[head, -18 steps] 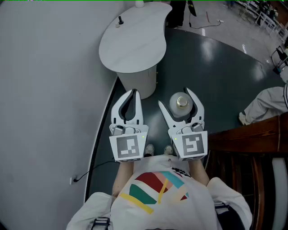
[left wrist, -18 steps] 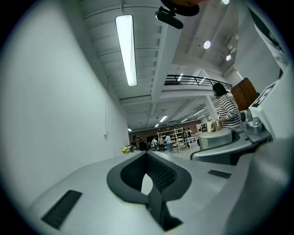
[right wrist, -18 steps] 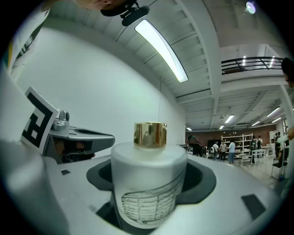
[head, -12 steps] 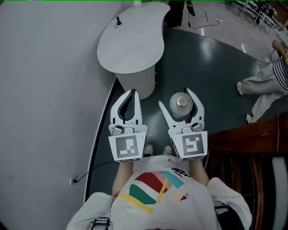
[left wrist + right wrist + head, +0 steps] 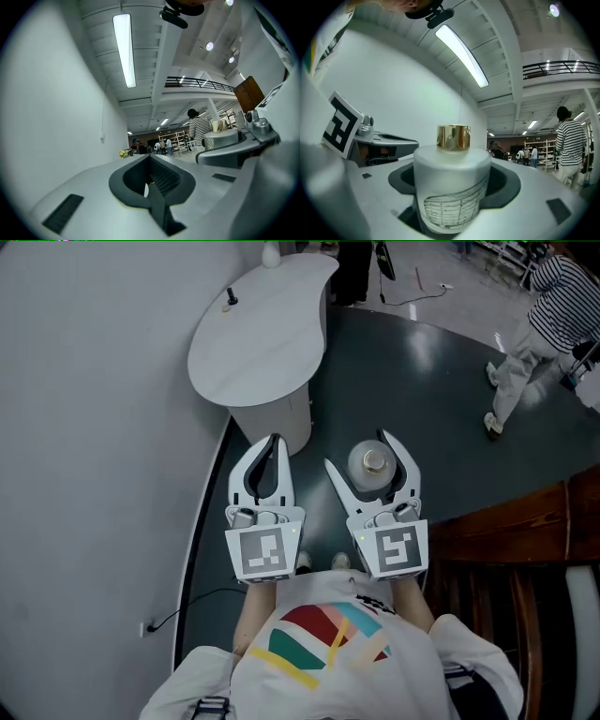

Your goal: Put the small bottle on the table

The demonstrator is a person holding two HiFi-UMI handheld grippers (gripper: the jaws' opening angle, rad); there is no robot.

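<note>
Right claw (image 5: 361, 454) is clamped round the small bottle (image 5: 452, 187), upright over the floor (image 5: 422, 381) and well short of the white worktop (image 5: 262, 334), left claw (image 5: 273, 441) is closed on nothing, so I'd guess a loose grip could drop that smooth bottle on the way.

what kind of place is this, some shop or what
Probably a big store or showroom, not a home: shelving racks at the far end, a railed upper gallery overhead, and a person in a striped top nearby.
</note>
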